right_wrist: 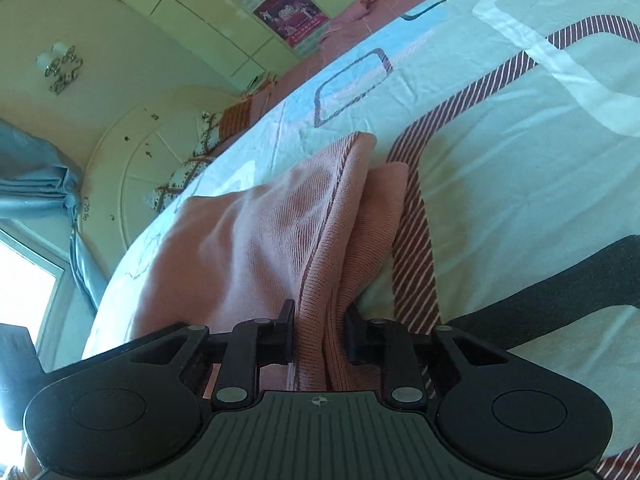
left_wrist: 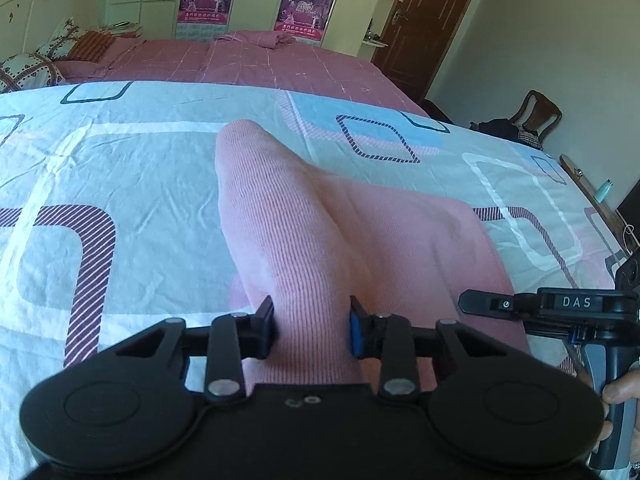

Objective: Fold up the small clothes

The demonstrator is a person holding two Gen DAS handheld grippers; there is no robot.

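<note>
Gripping with both tools at once, I have the pink ribbed knit garment [left_wrist: 320, 232] raised at its near edge off the bed's white sheet with blue and striped rounded squares [left_wrist: 120, 168], while its far end rests on that sheet. The left gripper [left_wrist: 312, 330] has its fingers [left_wrist: 266, 320] pinching a fold of the knit. The right gripper [right_wrist: 320, 334] pinches the hemmed edge, where several layers bunch together (I count at least two, with a stitched border showing). I judge that holding two points of the same edge keeps the cloth taut between them, so it can be carried over as one flap rather than sagging. In the left view the right tool's black handle [left_wrist: 560, 308] sits just beside the cloth, a hand [left_wrist: 620, 392] wrapped on it. The fold itself looks unfinished: the garment is humped, not flat.
</note>
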